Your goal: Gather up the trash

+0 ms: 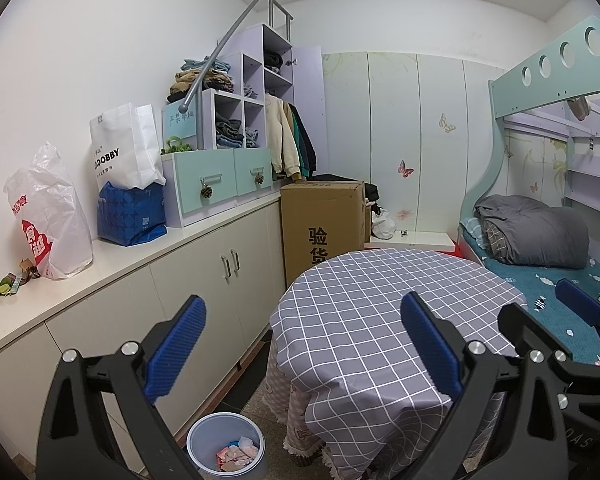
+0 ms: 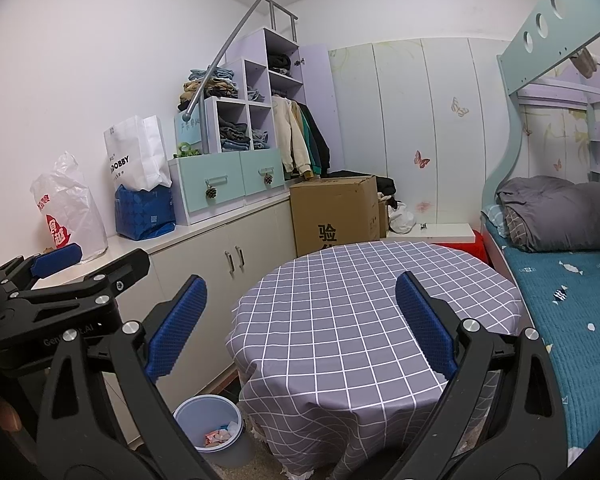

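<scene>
A pale blue trash bin (image 1: 225,446) stands on the floor left of the round table and holds several wrappers (image 1: 236,454); it also shows in the right wrist view (image 2: 210,426). The round table (image 1: 384,304) has a grey checked cloth, also seen in the right wrist view (image 2: 372,304). My left gripper (image 1: 302,344) is open and empty, held above the table's near left edge. My right gripper (image 2: 300,320) is open and empty above the table's near edge. The right gripper shows in the left wrist view (image 1: 548,312), and the left gripper in the right wrist view (image 2: 100,260). Small scraps (image 1: 14,280) lie on the counter at the far left.
A white counter (image 1: 148,252) over cabinets runs along the left wall with a plastic bag (image 1: 48,224), a white paper bag (image 1: 124,148), a blue bag (image 1: 130,220) and drawer shelves (image 1: 220,184). A cardboard box (image 1: 322,224) stands behind the table. A bunk bed (image 1: 548,264) is at right.
</scene>
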The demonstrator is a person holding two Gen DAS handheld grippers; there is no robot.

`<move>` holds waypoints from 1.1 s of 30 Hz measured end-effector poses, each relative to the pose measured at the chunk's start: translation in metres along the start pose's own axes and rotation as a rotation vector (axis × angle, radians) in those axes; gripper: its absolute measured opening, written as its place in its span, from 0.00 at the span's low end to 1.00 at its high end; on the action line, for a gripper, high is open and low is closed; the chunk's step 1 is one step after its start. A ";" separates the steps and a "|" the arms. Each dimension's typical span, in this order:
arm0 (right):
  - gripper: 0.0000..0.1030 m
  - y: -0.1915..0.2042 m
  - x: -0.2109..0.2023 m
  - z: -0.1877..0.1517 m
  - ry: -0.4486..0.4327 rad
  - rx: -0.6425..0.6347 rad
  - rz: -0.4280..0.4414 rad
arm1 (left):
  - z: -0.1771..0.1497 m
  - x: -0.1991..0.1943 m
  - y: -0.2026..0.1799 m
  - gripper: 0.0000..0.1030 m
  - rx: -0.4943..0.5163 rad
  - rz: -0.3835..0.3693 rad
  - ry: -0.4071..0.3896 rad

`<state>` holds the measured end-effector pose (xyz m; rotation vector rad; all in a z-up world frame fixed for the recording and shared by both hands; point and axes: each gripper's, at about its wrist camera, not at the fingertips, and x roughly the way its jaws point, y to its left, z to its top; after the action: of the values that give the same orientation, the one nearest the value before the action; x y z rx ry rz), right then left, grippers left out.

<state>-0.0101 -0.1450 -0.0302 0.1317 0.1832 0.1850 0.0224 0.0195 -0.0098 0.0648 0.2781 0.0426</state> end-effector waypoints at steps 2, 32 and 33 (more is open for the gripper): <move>0.91 0.000 0.000 0.000 0.002 0.000 0.000 | -0.001 0.000 0.000 0.93 0.000 0.001 0.002; 0.91 -0.002 0.000 0.001 0.004 0.001 0.001 | -0.006 0.002 0.003 0.93 0.006 0.001 0.005; 0.91 -0.003 0.000 0.001 0.003 0.001 0.001 | -0.007 0.002 0.004 0.93 0.007 0.000 0.006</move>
<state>-0.0090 -0.1475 -0.0294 0.1321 0.1867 0.1864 0.0225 0.0240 -0.0167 0.0712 0.2845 0.0414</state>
